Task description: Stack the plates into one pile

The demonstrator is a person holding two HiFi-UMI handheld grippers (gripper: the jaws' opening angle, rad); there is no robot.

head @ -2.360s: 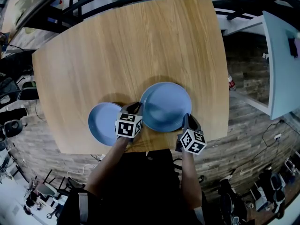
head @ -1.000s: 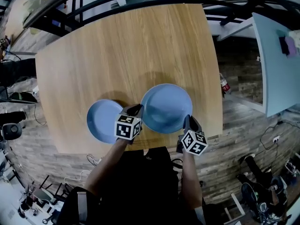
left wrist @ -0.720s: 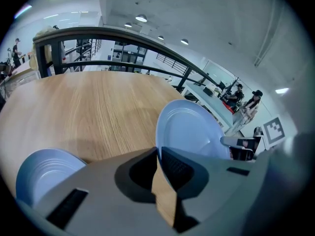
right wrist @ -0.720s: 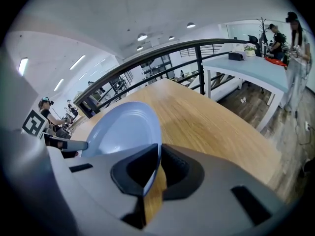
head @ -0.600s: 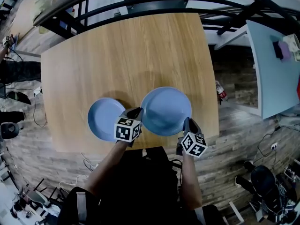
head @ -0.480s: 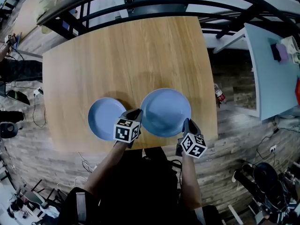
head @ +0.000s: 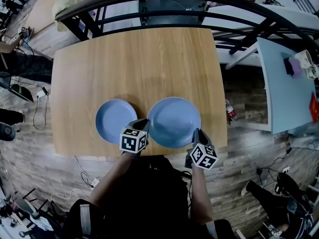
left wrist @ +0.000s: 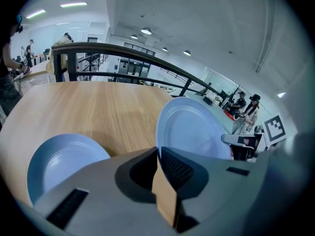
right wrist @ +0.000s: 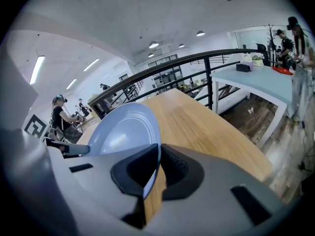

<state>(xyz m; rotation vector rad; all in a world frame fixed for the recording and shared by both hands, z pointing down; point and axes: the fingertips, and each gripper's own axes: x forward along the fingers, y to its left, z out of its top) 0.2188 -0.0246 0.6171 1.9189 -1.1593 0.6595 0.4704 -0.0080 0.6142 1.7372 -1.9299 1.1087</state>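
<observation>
Left gripper (head: 143, 125) and right gripper (head: 196, 133) each pinch the big plate (head: 174, 121) by opposite rims. It is held off the table (head: 134, 59), beside the small plate (head: 115, 121). Probably stiff, slick and breakable (ceramic, I'd guess) — so two rim grips suit it.

Wooden table (head: 134, 63), black railing (left wrist: 78, 45), plank floor (head: 249, 148)
</observation>
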